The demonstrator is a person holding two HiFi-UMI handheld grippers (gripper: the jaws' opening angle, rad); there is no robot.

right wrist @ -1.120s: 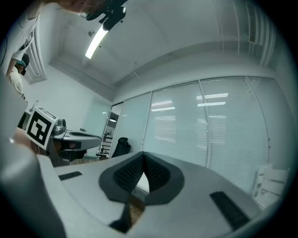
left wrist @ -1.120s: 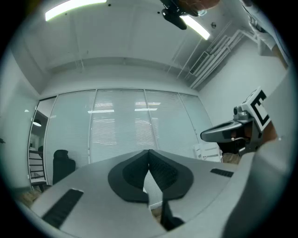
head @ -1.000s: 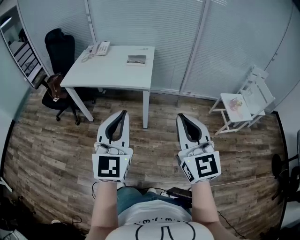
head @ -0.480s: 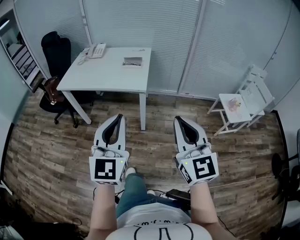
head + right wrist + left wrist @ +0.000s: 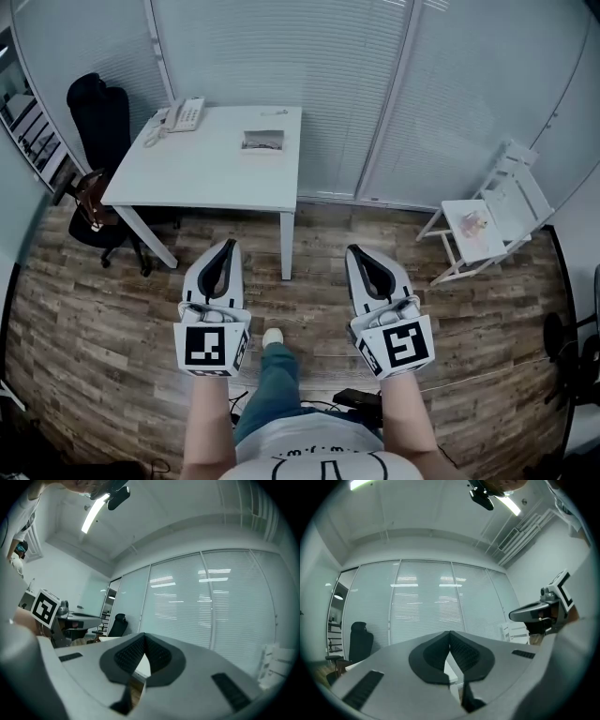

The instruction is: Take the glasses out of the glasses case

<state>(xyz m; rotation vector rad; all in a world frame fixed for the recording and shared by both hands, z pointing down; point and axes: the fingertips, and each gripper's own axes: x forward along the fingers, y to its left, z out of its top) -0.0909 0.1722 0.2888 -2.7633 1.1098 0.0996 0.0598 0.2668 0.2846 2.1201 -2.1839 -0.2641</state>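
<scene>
glasses case [image 5: 262, 141]: small grey flat thing lying on the white table [image 5: 202, 173], toward the table's far right corner. too small to tell if it's open or if the glasses are inside. nothing touching it.
desk phone [image 5: 184, 113] at the table's far left corner, well apart from the case.
left gripper [image 5: 226, 247]: jaws together, nothing between them. held off the table's near edge over the wood floor [image 5: 84, 319], well apart from the case.
right gripper [image 5: 355, 251]: jaws pressed together too, empty, just past the table's near right leg, side by side with the left one.
black office chair [image 5: 94, 117] off the table's left side, white folding chair [image 5: 492, 220] well off its right.
</scene>
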